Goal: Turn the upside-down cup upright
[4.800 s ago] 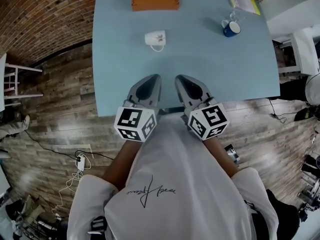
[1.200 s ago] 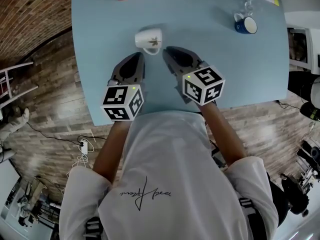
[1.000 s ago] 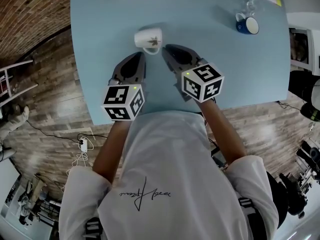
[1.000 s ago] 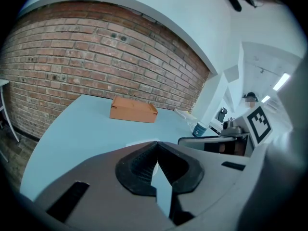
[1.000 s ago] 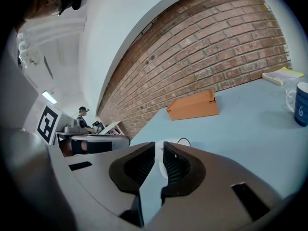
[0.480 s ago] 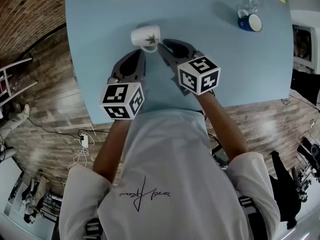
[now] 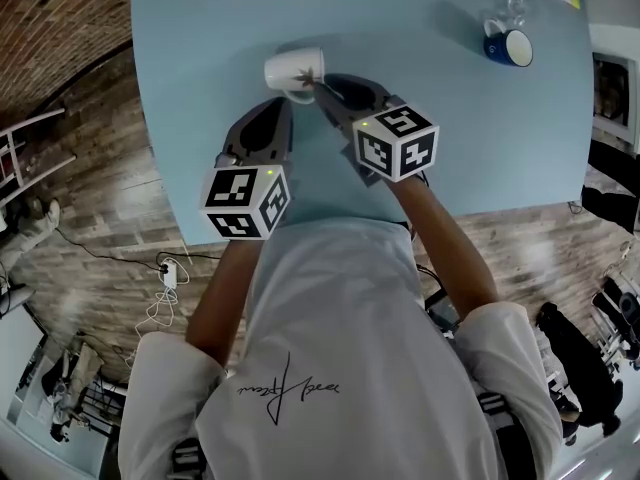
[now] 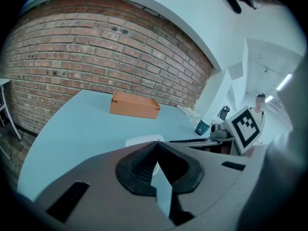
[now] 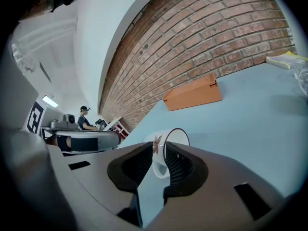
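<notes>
Bare table (image 7: 470, 138) around cup (image 7: 293, 68), upper centre, cup axis left-right, mouth rightward, right gripper (image 7: 322, 90) pinching it, left gripper (image 7: 280, 110) pressed together.

Surface (image 7: 200, 28) open left of cup (image 7: 295, 71) and beyond it, up to orange box (image 8: 134, 105). Right claw (image 7: 318, 87) occupies cup's near side at handle, left claw (image 7: 279, 108) just beside; blue mug (image 7: 508, 48) well apart.

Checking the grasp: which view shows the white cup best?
The right gripper view: the white cup is close up, its handle pinched between the right gripper's jaws. The head view shows it small, from above. The left gripper view shows only a white sliver above the shut left gripper.
</notes>
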The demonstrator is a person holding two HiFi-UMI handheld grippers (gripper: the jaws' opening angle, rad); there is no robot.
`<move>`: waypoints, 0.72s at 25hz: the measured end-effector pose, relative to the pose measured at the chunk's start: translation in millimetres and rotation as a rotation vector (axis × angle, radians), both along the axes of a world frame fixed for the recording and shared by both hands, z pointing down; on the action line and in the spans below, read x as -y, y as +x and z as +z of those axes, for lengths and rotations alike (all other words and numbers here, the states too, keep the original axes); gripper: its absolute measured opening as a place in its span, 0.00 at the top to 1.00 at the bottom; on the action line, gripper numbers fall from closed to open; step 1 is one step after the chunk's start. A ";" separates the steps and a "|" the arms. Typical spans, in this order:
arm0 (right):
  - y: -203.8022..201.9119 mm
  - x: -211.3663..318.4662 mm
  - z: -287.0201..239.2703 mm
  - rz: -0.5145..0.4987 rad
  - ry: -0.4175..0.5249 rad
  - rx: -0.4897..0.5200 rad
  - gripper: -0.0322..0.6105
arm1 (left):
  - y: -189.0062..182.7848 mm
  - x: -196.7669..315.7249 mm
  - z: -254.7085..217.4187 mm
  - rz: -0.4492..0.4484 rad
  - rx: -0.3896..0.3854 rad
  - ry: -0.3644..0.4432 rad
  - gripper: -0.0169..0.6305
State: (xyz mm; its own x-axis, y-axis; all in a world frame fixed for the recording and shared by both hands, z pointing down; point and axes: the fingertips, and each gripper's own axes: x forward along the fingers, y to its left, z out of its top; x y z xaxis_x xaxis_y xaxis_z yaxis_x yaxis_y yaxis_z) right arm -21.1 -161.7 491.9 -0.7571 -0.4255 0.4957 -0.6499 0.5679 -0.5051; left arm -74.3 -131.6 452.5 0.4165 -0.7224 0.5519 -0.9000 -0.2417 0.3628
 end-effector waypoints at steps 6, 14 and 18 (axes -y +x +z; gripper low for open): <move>-3.2 2.0 6.1 -0.002 -0.019 0.009 0.86 | -3.7 1.2 3.5 -0.005 -0.003 -0.010 0.96; -4.4 1.7 13.3 -0.019 -0.037 0.020 0.86 | -0.7 5.1 6.3 -0.022 -0.045 -0.029 0.96; -4.2 0.9 14.5 -0.014 -0.039 0.020 0.86 | -1.4 5.9 8.5 -0.025 -0.047 -0.034 0.96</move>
State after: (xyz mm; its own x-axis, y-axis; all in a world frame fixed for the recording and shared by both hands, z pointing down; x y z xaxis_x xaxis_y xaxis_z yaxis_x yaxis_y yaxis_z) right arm -25.4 -162.7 506.3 -0.7728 -0.3958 0.4961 -0.6316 0.5563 -0.5401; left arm -75.7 -137.5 461.0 0.4247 -0.7141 0.5565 -0.8873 -0.2062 0.4126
